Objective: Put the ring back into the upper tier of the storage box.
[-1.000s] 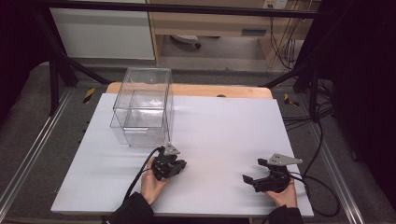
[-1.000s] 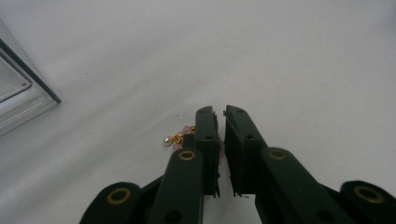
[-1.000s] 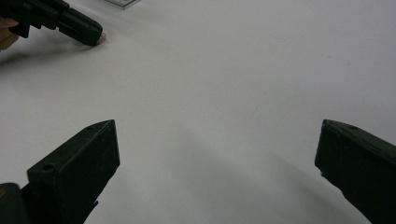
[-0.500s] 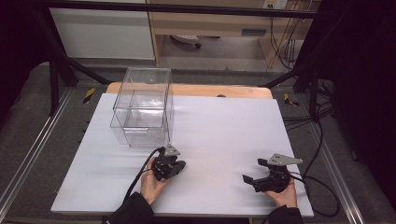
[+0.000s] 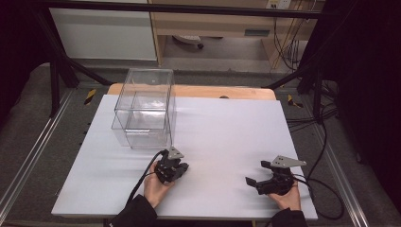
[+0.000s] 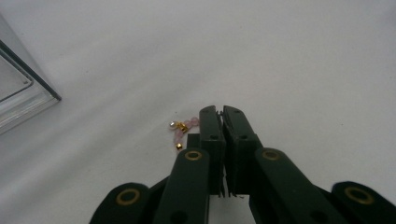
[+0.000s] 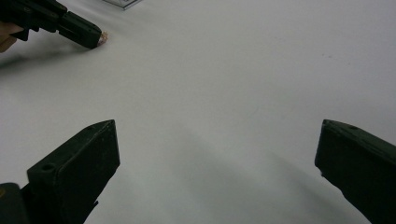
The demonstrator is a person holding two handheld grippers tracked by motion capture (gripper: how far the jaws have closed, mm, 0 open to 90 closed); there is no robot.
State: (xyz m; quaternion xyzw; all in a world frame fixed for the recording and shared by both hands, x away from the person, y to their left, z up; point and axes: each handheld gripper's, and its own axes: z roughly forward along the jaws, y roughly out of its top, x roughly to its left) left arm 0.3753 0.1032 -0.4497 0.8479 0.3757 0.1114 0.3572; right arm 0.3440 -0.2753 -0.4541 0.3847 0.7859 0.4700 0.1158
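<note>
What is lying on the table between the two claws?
Nothing: in the high view, only bare white table lies between the left claw and the right claw. The right gripper view shows the same bare stretch.

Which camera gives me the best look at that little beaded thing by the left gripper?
The left gripper view: the beaded piece shows pink, white and gold beads beside the left gripper. The right gripper view shows a pinkish speck at those jaw tips; the high view is too far to resolve it.

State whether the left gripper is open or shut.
Shut: the left gripper has its jaws pressed together on a small beaded trinket on the white table.
</note>
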